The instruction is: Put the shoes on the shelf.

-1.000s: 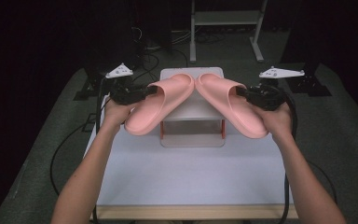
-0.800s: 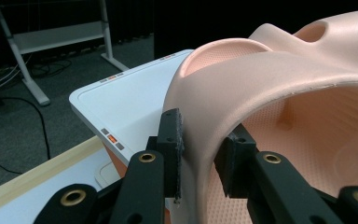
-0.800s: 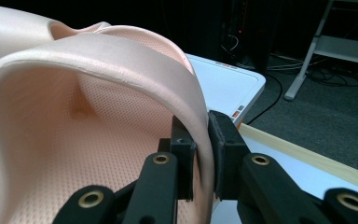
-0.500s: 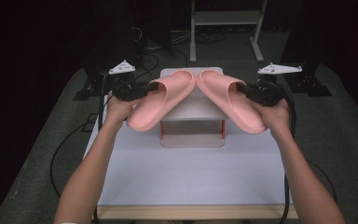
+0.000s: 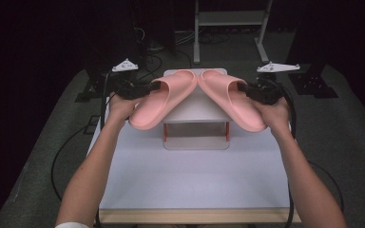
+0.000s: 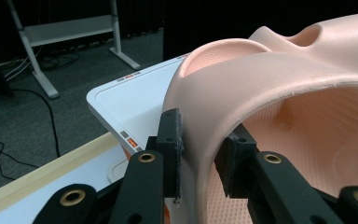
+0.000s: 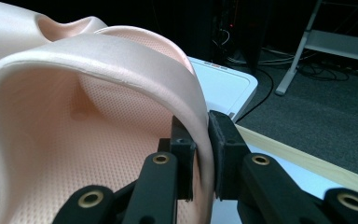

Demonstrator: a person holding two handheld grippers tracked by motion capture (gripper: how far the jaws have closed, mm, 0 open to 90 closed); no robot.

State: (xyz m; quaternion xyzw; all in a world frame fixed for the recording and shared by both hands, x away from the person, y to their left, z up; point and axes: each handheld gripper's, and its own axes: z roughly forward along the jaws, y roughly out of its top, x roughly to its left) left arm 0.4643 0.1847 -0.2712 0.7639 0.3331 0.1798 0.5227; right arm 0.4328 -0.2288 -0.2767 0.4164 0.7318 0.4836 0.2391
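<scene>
Two pink slide sandals hang in the air above a small white stand (image 5: pixel 196 107) at the table's far middle. My left gripper (image 5: pixel 148 89) is shut on the strap of the left slipper (image 5: pixel 159 99); in the left gripper view the pads (image 6: pixel 173 140) pinch that strap (image 6: pixel 261 79). My right gripper (image 5: pixel 245 90) is shut on the strap of the right slipper (image 5: pixel 230 97); the right gripper view shows its pads (image 7: pixel 223 144) clamping the strap (image 7: pixel 121 51). The two toes meet over the stand's back edge.
The white table (image 5: pixel 195 185) has a wooden front edge. The stand has orange legs (image 5: pixel 227 130). Behind the table stands a grey metal rack (image 5: pixel 228 19). Cables (image 5: pixel 62 156) trail on the dark carpet at left and right.
Both slippers have moved slightly farther back and up over the stand; the grips are unchanged.
</scene>
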